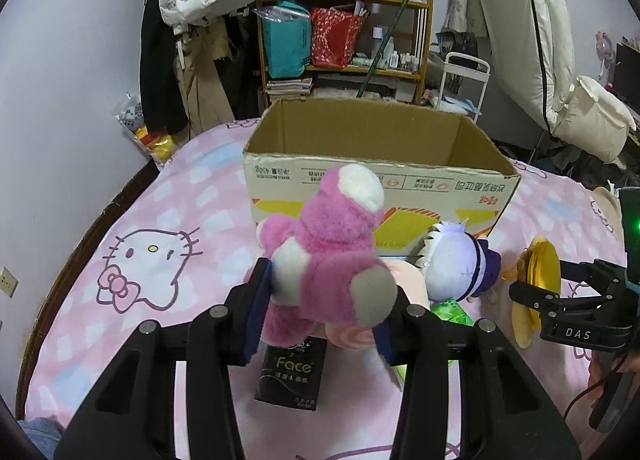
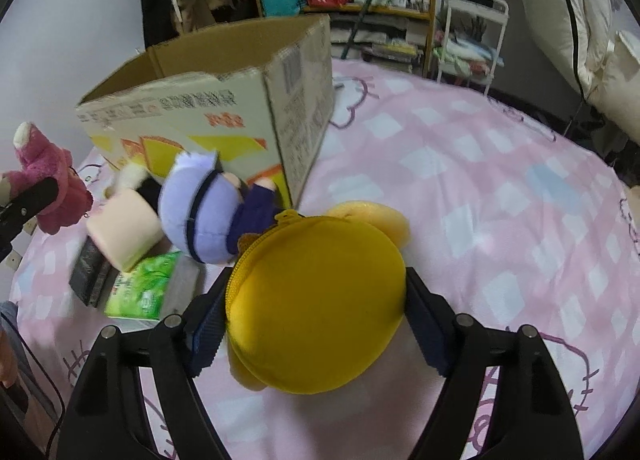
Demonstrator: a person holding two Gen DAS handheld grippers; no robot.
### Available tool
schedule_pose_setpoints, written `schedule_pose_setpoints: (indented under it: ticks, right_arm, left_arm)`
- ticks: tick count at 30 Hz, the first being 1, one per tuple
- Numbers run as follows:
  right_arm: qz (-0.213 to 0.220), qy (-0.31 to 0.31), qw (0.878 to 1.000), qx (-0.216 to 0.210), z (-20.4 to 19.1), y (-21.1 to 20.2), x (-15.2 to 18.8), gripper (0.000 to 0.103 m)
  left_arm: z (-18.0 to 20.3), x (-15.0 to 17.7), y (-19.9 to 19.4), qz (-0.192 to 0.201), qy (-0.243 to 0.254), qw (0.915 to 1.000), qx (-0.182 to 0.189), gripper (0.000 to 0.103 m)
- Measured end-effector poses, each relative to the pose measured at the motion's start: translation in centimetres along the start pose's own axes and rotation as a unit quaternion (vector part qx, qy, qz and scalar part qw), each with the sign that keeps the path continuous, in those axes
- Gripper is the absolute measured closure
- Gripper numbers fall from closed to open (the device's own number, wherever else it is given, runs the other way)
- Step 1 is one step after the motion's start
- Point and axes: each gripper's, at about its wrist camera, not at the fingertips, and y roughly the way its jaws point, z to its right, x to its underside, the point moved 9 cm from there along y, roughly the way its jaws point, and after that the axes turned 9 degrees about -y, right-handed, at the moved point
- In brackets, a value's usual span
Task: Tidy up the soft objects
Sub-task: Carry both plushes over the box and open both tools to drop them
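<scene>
Left wrist view: the left gripper (image 1: 320,300) pinches a fluffy pink plush bear (image 1: 332,252) around its squashy, light body, near the open cardboard box (image 1: 380,180).

Right wrist view: the right gripper (image 2: 316,324) clamps a round yellow zippered plush pouch (image 2: 316,296) across its yielding sides above the pink bedsheet (image 2: 480,200); its zipper seam gives a firmer hold.

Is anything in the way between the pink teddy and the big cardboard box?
Nothing visible blocks it. The left gripper is shut on the pink teddy, which is held up right in front of the cardboard box. Only the box's near wall stands between them, so the teddy probably has to go up over that rim.
</scene>
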Motion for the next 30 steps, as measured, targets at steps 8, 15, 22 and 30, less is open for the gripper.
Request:
schedule_pose_setpoints:
  ticks: [8,15,22,30]
  right_arm:
    - [0.063,-0.013,0.998,-0.001,-1.2,-4.0,-1.4,0.019]
    - [0.115,-0.013,0.993,-0.013,-2.2,-7.4,-2.4,0.019]
    - [0.181,-0.014,0.983,-0.024,-3.2,-11.6,-4.7,0.019]
    - [0.243,-0.032,0.969,-0.017,-3.6,-16.1,-9.2,0.019]
  left_arm:
    - [-0.1,-0.1,-2.4,0.023,0.000,0.9997,0.005,0.059]
    - [-0.9,-1.1,-5.5,0.066,-0.015,0.9977,0.006,0.059]
    - [-1.5,-4.1,-10.0,0.125,-0.014,0.9920,-0.008,0.059]
    - [-0.5,-8.7,-15.2,0.181,0.006,0.9834,-0.004,0.059]
